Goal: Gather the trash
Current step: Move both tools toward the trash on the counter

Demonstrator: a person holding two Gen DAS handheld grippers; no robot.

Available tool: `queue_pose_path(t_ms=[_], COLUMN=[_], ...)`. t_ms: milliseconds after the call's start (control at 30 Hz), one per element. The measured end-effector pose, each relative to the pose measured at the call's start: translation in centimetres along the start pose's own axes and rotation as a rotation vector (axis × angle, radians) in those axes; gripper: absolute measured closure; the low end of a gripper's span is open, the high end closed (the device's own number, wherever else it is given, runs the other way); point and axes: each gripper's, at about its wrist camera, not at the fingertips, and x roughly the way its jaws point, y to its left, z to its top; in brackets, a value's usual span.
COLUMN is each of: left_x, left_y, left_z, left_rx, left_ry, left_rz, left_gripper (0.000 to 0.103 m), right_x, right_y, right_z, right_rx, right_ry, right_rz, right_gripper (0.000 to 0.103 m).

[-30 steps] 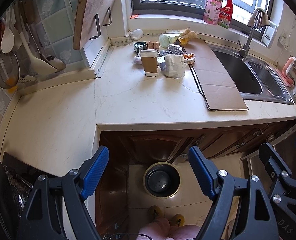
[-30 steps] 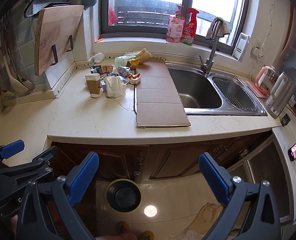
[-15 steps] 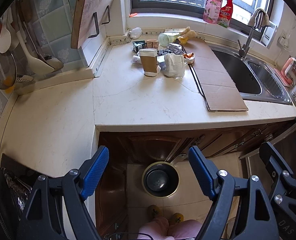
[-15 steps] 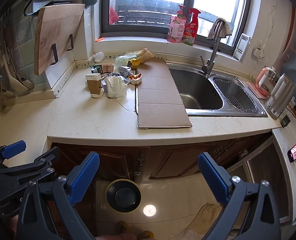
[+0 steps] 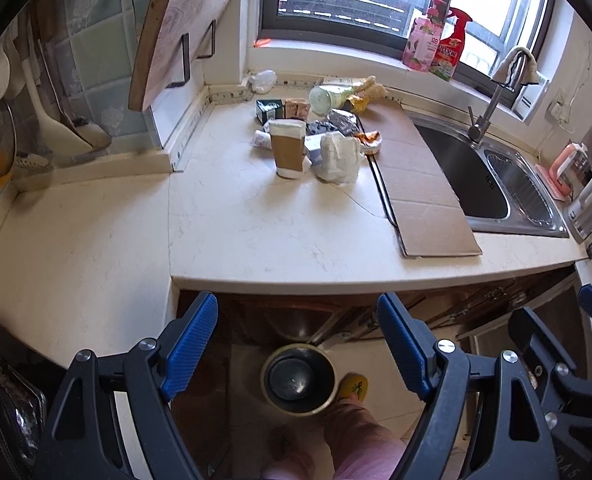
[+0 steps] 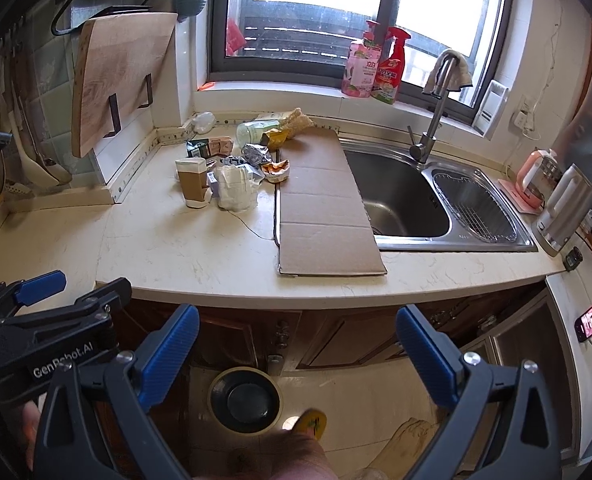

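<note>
A pile of trash sits at the back of the counter: a brown paper cup [image 5: 287, 148] [image 6: 192, 182], a crumpled white bag [image 5: 338, 157] [image 6: 236, 189], wrappers, small cartons and a plastic bottle [image 5: 330, 97] [image 6: 257, 130]. A flat cardboard sheet [image 5: 416, 178] [image 6: 322, 204] lies beside the sink. A round bin [image 5: 298, 378] [image 6: 245, 399] stands on the floor below the counter edge. My left gripper [image 5: 298, 344] and right gripper [image 6: 298, 354] are both open and empty, held in front of the counter above the floor, far from the trash.
A steel sink [image 6: 400, 196] with faucet [image 6: 436, 108] is at the right, with kettles [image 6: 564, 208] beyond. A cutting board [image 6: 116, 80] leans on the left wall. Spray bottles [image 6: 378, 64] stand on the windowsill. A person's leg and slipper [image 5: 354, 388] are beside the bin.
Both grippers have moved slightly forward toward the counter. The person's foot has stepped forward beside the bin. Both grippers stay open.
</note>
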Motion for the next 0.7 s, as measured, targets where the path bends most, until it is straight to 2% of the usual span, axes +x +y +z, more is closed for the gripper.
queue_pose_path(t_ms=[133, 333, 400, 533, 700], left_x=[0.7, 3.3, 4.8, 8.4, 14.4], left_y=[0.3, 1.1, 1.2, 2.0, 3.2], left_z=[1.3, 4.4, 5.6, 8.3, 11.5], left_rx=[-0.017, -0.073, -0.074, -0.096, -0.144], left_ry=[-0.020, 0.013, 0.019, 0.020, 0.083], left_rz=[0.031, 0.057, 0.083, 0.101, 0.054], left_gripper=[0.023, 0.023, 0.023, 0.023, 0.023], right_x=[1.8, 6.2, 8.4, 13.2, 20.3], right_y=[-0.2, -0.6, -0.8, -0.7, -0.3], right_z=[1.6, 5.4, 6.8, 9.1, 11.8], right_rx=[-0.005, -0.024, -0.033, -0.071, -0.117], right_ry=[0.001, 0.020, 0.035, 0.079, 0.156], right_rz=[0.037, 0.151, 0.201, 0.271, 0.362], right_gripper=[0.003, 0.005, 0.012, 0.018, 0.019])
